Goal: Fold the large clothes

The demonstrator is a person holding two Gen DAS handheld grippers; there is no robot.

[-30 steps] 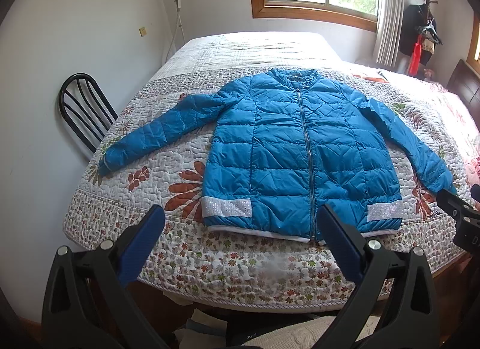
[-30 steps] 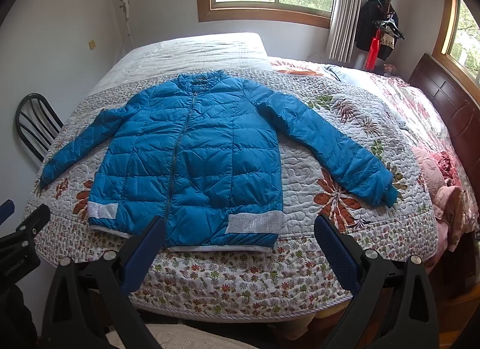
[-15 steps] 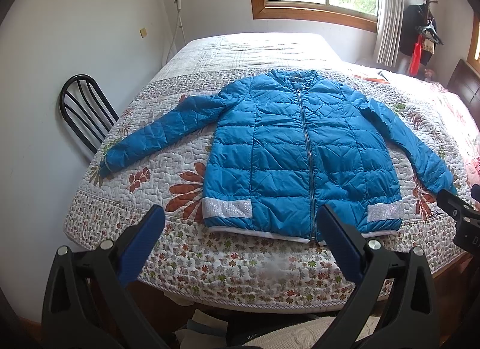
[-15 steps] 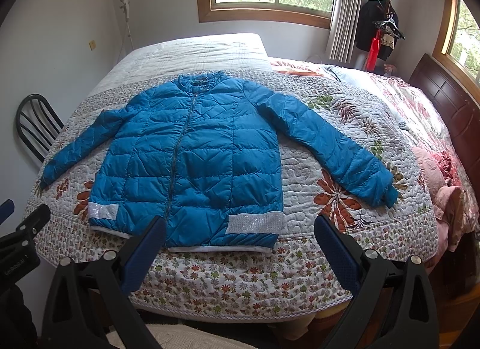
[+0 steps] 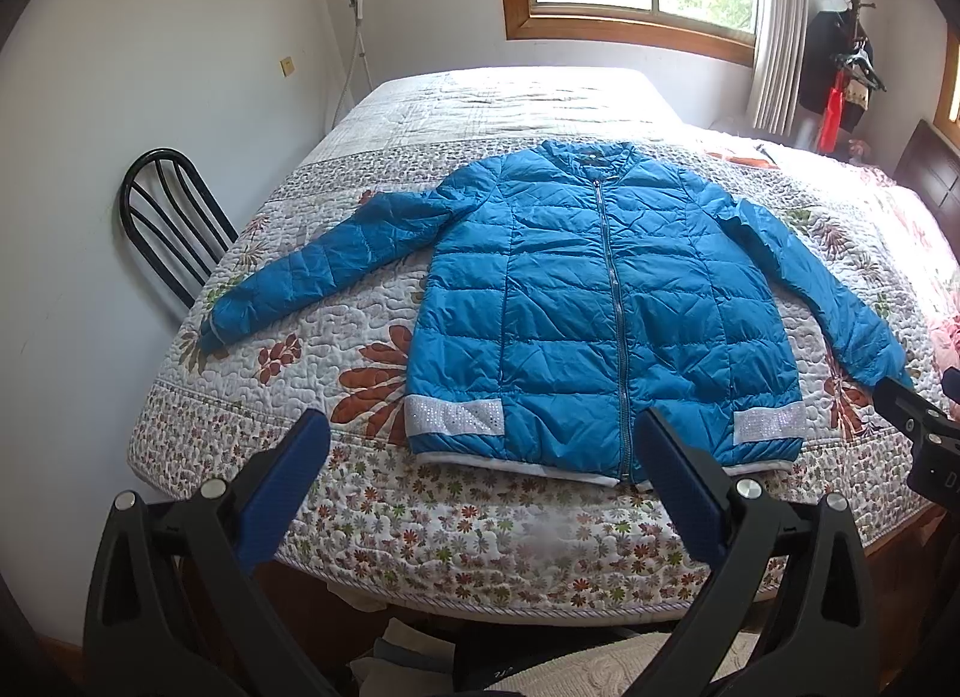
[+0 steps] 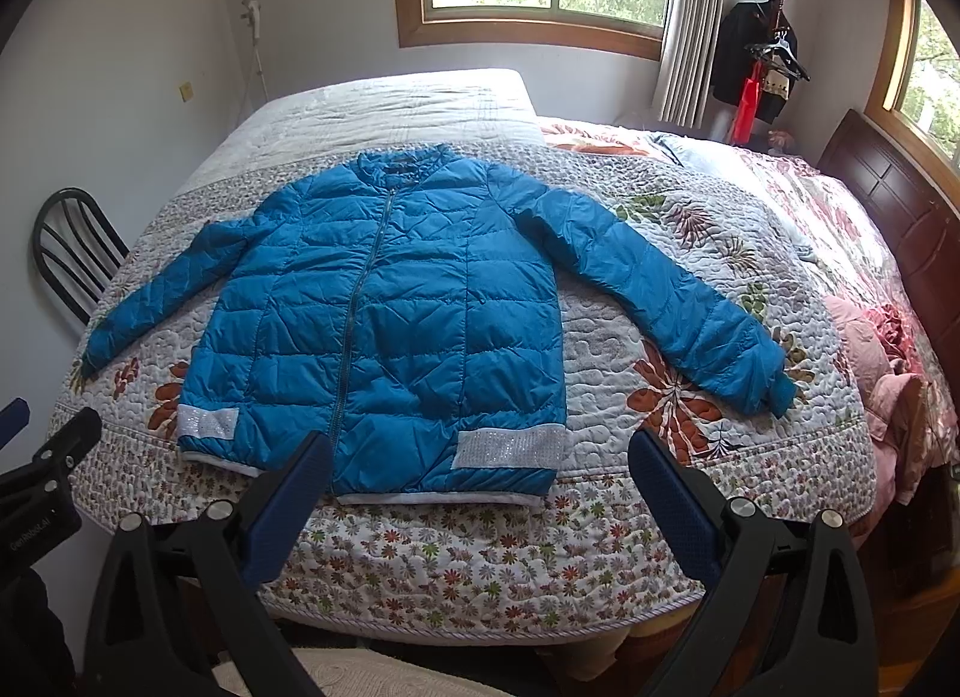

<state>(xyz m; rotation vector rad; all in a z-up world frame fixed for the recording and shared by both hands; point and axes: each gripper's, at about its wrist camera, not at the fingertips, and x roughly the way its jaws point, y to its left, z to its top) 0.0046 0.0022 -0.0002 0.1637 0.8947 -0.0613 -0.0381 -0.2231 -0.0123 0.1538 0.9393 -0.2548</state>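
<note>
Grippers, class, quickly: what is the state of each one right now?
Left gripper: open, holding nothing, short of the jacket.
Right gripper: open, holding nothing, also short of the jacket.

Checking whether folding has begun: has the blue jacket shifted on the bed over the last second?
No. The jacket lies flat as before, its hem along the same flowered quilt border.
</note>
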